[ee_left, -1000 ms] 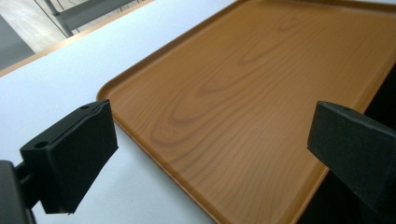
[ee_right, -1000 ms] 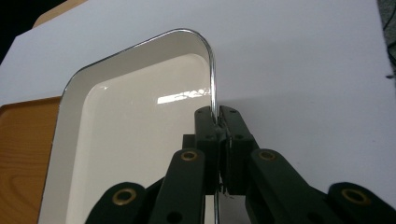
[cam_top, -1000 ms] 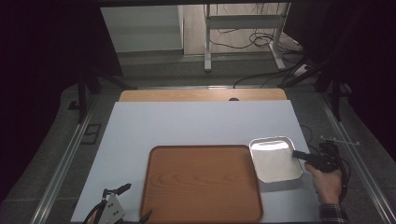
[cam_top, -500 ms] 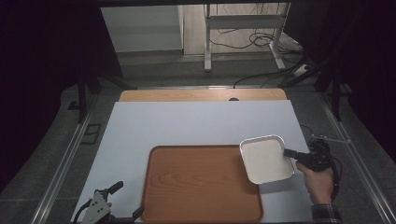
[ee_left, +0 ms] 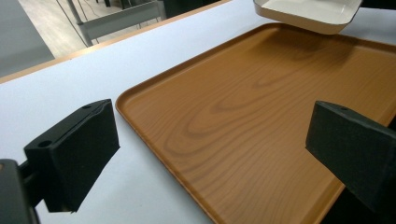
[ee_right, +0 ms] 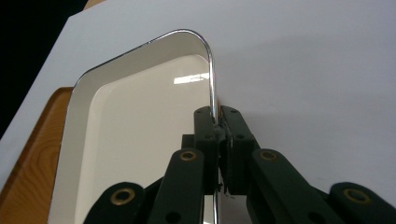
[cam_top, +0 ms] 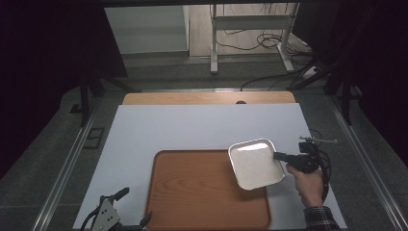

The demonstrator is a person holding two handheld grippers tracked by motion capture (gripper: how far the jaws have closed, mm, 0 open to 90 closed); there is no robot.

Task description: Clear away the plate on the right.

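A white rectangular dish (cam_top: 255,163) with a metal rim hangs tilted above the right edge of the wooden tray (cam_top: 192,192). My right gripper (cam_top: 280,156) is shut on the dish's right rim, held by a hand (cam_top: 308,185). In the right gripper view the jaws pinch the rim of the dish (ee_right: 140,130), with the right gripper (ee_right: 218,123) closed tight. My left gripper (cam_top: 126,204) sits at the table's front left corner, open. In the left gripper view the left gripper (ee_left: 215,149) has its pads wide apart over the tray (ee_left: 261,107), with the dish (ee_left: 308,14) far off.
The white table top (cam_top: 192,125) lies under the tray, with a wooden strip (cam_top: 207,98) along its far edge. Beyond it stand a metal stand (cam_top: 250,29) and cables (cam_top: 269,41) on the floor. Dark surroundings flank both sides.
The dish has been lifted off the table at the right and carried left, tilting, over the tray's right edge. The left gripper has crept into view at the front left.
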